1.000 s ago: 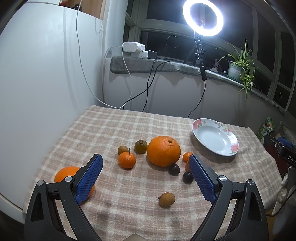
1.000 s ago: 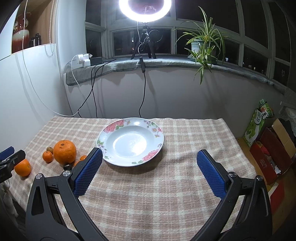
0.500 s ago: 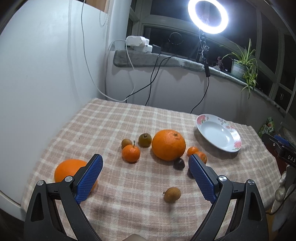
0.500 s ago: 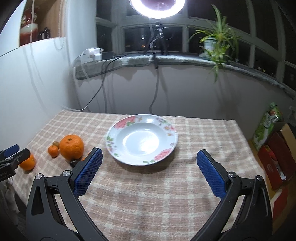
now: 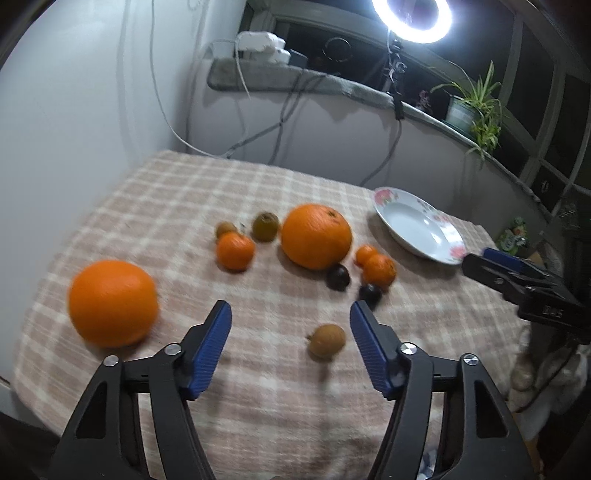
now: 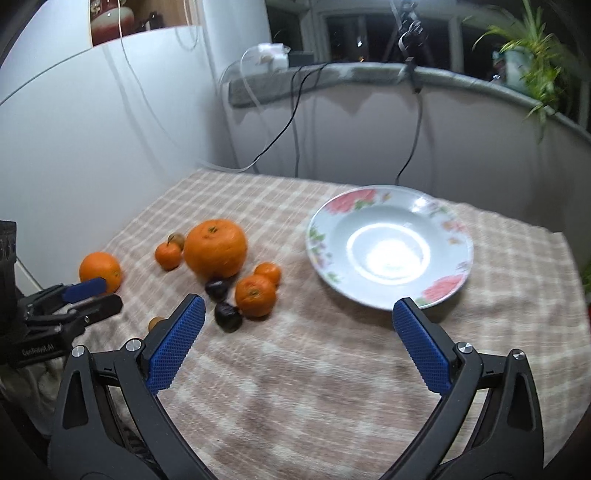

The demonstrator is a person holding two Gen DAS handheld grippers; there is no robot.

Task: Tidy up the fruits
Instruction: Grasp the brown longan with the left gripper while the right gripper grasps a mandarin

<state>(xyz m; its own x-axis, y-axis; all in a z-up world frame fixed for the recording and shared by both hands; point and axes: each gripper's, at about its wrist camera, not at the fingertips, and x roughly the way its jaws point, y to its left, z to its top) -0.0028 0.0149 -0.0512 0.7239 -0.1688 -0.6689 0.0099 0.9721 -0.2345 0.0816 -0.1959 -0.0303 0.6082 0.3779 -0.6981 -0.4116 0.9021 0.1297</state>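
Fruits lie loose on the checked tablecloth [image 5: 184, 206]. A big orange [image 5: 316, 236] sits mid-table, another orange [image 5: 112, 302] at the near left. Small mandarins [image 5: 235, 252], two dark fruits [image 5: 337, 277] and a small brown fruit [image 5: 327, 341] lie around. A flowered white plate [image 6: 389, 247] stands empty to the right. My left gripper [image 5: 290, 336] is open and empty; the brown fruit lies just inside its right finger. My right gripper [image 6: 295, 332] is open and empty, low over the cloth between the fruits and the plate.
A white wall [image 5: 74, 110] borders the table's left side. Cables [image 5: 258, 133] hang from the window ledge behind. A ring light [image 5: 412, 16] and a potted plant [image 5: 469, 107] stand on the ledge. The table's right edge drops off beyond the plate.
The left gripper has moved forward and right toward the small brown fruit, and its fingers stand closer together. The right gripper has swung left and down toward the fruits.
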